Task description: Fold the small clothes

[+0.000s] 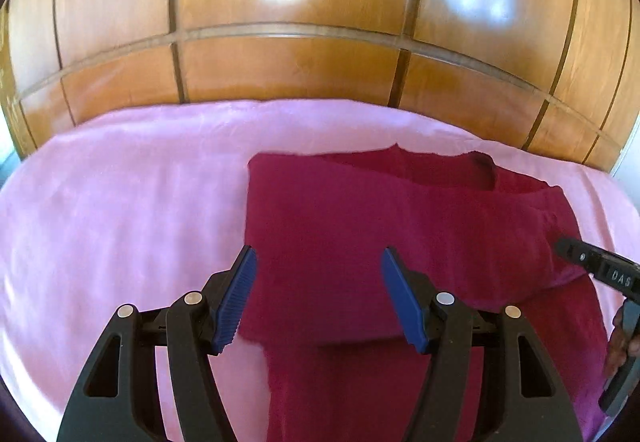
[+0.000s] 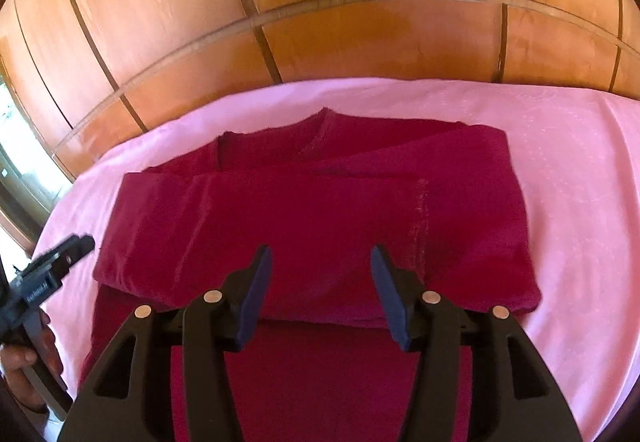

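A dark red garment (image 1: 360,226) lies on the pink sheet (image 1: 120,210), its sleeves folded across the body. My left gripper (image 1: 318,262) hovers open above the garment's left part, with nothing between its blue pads (image 1: 236,294). The right gripper's black tip (image 1: 576,254) shows at the right edge, over the garment's right side. In the right wrist view the same red garment (image 2: 320,210) fills the middle. My right gripper (image 2: 320,262) stands open above the folded sleeve, its pads (image 2: 394,298) clear of the cloth. The left gripper (image 2: 76,248) appears at the far left, held by a hand.
The pink sheet (image 2: 560,182) covers the surface and runs up to wooden panelled doors (image 1: 288,70) at the back. Bare sheet lies to the left of the garment in the left wrist view and to its right in the right wrist view.
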`<state>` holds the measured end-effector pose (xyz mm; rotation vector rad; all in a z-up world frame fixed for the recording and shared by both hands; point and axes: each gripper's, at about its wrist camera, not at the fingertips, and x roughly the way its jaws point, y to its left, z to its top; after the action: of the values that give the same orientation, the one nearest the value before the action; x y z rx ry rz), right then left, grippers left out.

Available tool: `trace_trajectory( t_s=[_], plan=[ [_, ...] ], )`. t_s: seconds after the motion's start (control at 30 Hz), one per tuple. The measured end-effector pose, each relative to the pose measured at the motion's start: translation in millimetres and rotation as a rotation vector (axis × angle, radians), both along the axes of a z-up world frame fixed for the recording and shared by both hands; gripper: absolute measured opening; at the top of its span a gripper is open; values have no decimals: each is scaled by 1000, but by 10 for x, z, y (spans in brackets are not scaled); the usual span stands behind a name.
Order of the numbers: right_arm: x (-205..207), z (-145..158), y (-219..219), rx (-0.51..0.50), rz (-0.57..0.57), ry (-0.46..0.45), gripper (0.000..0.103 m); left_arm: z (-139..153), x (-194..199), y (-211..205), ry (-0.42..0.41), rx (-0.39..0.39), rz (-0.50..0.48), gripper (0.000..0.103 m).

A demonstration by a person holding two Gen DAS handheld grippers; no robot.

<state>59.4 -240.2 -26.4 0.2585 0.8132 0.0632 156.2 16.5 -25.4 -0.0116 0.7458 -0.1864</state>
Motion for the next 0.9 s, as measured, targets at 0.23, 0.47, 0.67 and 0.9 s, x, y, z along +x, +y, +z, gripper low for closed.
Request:
trace_trajectory(
  t_s=[0.23, 0.47, 0.67, 0.9],
  plan=[
    [147, -183, -83, -16, -23, 60, 53, 25, 130, -192, -28, 24, -47, 64],
    [218, -236, -99, -24, -25, 67, 55, -19, 222, -273, -25, 35, -73, 64],
    [254, -252, -101, -19, -25, 76, 58, -65, 307, -277, -12, 44, -82, 64],
    [305, -269, -74, -31, -22, 102, 64, -201, 570, -194, 47, 30, -73, 64]
  ],
)
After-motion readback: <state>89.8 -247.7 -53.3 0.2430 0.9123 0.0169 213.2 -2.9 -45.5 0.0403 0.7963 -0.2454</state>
